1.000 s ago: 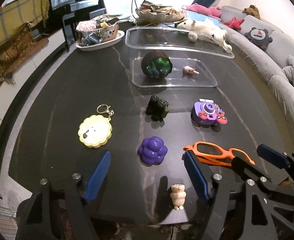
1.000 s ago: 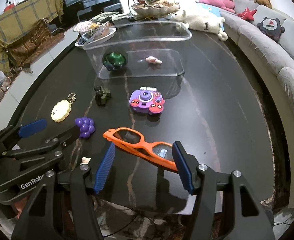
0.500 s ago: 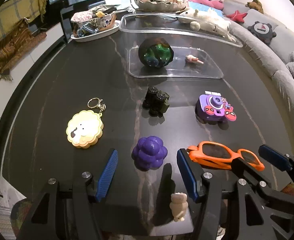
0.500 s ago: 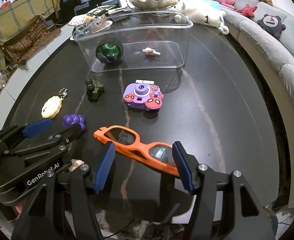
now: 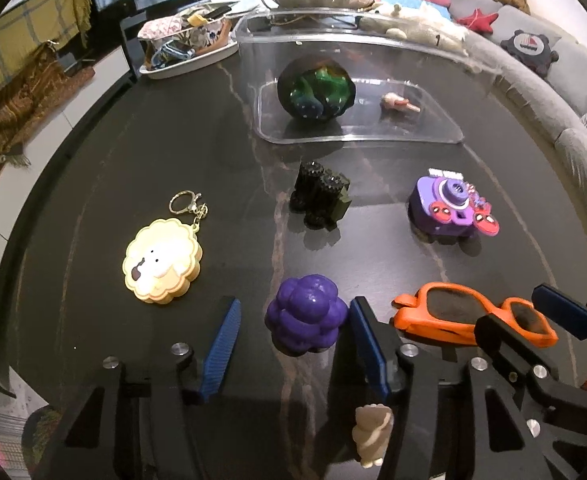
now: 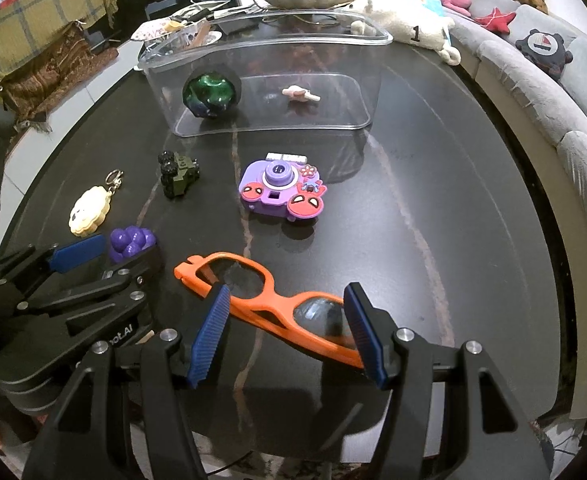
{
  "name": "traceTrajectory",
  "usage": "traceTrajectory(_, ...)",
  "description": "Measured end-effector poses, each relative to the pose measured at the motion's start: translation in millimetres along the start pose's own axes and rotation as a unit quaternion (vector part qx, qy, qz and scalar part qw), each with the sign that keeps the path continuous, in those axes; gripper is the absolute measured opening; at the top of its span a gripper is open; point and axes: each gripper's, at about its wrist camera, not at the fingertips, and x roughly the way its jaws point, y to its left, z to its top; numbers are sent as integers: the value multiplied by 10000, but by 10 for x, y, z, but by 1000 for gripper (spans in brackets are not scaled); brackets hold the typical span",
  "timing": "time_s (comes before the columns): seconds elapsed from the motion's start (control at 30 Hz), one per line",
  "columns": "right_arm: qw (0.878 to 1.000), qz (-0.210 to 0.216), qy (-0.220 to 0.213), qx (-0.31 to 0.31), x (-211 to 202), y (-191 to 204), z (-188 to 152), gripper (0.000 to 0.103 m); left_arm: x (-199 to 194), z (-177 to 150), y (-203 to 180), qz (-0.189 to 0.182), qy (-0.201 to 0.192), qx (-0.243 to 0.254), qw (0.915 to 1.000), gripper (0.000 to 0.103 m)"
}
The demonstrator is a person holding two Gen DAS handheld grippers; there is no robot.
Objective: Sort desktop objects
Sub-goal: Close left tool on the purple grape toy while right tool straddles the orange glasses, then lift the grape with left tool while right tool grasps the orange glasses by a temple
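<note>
My left gripper (image 5: 293, 332) is open, its blue fingers on either side of a purple grape toy (image 5: 307, 322) on the black table. My right gripper (image 6: 287, 328) is open around orange glasses (image 6: 277, 306), which also show in the left wrist view (image 5: 469, 316). Farther back lie a yellow sheep keychain (image 5: 163, 266), a dark toy truck (image 5: 321, 200) and a purple toy camera (image 5: 451, 208). A clear bin (image 5: 357, 80) at the back holds a dark green ball (image 5: 317, 90) and a small pink toy (image 5: 399, 103).
A small cream figurine (image 5: 371, 434) lies under my left gripper near the table's front edge. A tray of clutter (image 5: 185, 46) and a bowl stand behind the bin. A grey sofa (image 6: 553, 80) with plush toys curves along the right.
Both grippers moved forward and lower. The left fingers now flank the purple grape toy; the right fingers now straddle the orange glasses. Both stayed open.
</note>
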Motion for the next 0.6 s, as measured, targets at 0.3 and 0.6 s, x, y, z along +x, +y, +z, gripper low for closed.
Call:
traceTrajectory(0.3, 10000, 7, 23, -29, 3, 2, -3, 57, -28, 8, -40, 75, -50, 205, 9997, 38)
traceTrajectory(0.6, 9994, 78, 9, -337, -32, 48, -3, 57, -155, 25, 3, 59, -137, 152, 9998, 38)
